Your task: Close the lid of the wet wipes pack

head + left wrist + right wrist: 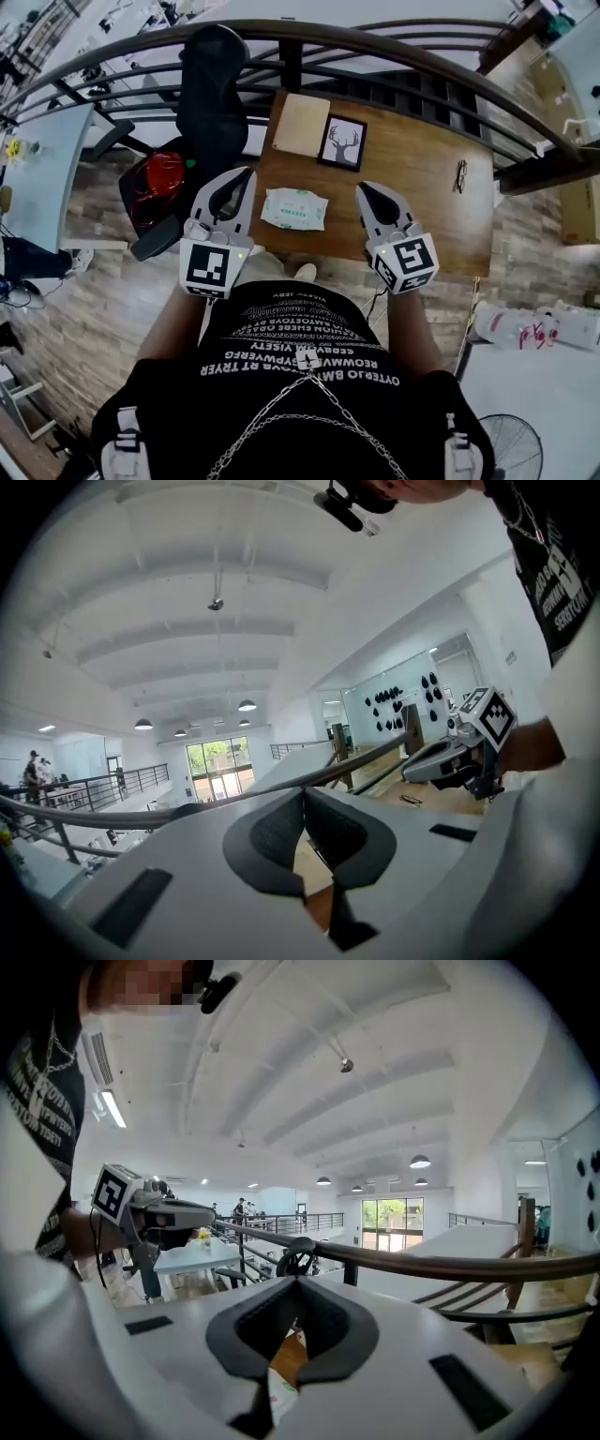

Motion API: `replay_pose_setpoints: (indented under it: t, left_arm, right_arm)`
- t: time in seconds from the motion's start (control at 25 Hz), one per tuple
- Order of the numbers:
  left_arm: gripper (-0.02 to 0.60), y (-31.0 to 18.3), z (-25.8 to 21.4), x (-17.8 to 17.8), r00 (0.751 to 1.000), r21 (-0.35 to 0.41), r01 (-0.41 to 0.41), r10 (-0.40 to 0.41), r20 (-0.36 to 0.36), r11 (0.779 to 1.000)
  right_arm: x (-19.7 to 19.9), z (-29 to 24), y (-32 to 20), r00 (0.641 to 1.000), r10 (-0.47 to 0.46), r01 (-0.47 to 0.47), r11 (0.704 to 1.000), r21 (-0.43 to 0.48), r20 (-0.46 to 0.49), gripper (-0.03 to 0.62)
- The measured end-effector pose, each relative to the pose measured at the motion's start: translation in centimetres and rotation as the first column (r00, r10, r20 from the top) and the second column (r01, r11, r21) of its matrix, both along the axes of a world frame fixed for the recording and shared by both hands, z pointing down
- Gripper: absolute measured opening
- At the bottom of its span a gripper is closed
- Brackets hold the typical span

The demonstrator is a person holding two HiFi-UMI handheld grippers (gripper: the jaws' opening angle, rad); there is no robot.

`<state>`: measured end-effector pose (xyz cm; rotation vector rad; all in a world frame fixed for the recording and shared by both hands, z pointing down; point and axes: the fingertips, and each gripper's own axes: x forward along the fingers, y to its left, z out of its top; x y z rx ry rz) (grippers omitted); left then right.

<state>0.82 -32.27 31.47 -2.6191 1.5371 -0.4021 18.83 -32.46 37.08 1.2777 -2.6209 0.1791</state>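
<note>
Two grippers: one left gripper [240, 180], one right gripper [367, 192]. In the head view, one wet wipes pack [294, 208] shows between their fingers, on one wooden surface [422, 178]. Beyond the fingers lie one framed deer picture [342, 142], one pale board [302, 125] and one pair of glasses [461, 175]. One black chair [212, 89] stands beyond the left fingers.

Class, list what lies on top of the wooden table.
A wet wipes pack, a framed deer picture, a pale board and a small dark item. The right gripper hides part of the near edge.
</note>
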Motion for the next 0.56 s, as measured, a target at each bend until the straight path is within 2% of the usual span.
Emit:
replay_pose_setpoints:
  t: [0.32, 0.56]
  left_arm:
    - [0.028, -0.5, 1.2, -0.3, 0.999, -0.042, -0.050, 0.051, 0.010, 0.998]
    - [0.028, -2.6, 1.1, -2.5, 0.998, -0.008, -0.051, 0.051, 0.026, 0.999]
  right_arm:
    - [-1.0, 1.3, 0.0, 0.999, 0.030, -0.030, 0.999, -0.042, -0.019, 0.014]
    - [-4.2, 2.1, -1.5, 0.999, 0.005, -0.002, 0.997, -0.082, 0.035, 0.014]
